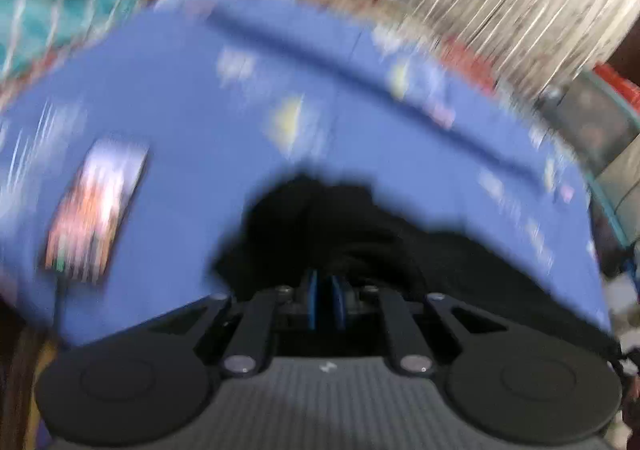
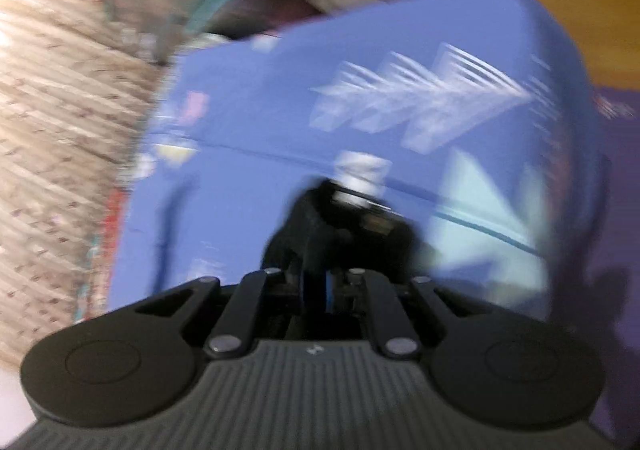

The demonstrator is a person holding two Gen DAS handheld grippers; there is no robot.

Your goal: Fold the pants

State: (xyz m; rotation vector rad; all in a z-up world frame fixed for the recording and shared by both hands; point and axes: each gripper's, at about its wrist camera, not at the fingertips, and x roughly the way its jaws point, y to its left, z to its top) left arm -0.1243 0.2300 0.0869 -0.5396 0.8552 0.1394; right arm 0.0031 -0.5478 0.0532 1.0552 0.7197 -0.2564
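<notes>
Blue printed mat (image 1: pixel 180 98) underneath, both views blurred: left gripper (image 1: pixel 324 290) and right gripper (image 2: pixel 316 282) each clamped on black pants (image 1: pixel 340 226), lifted near; judged mid-fold carry, next lay far edge flat, aligned.

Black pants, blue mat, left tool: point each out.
black pants (image 1: pixel 352 234): left wrist view, bunched fabric ahead of the fingers.
blue mat (image 2: pixel 248 118): right wrist view, bare area left of the white print.
left tool (image 1: pixel 325 304): left wrist view, between the blue pads.

No text, label or number could be read in either view. Motion blur smeared the white and coloured prints on the blue padded mat (image 1: pixel 180 122) beyond reading.
</notes>
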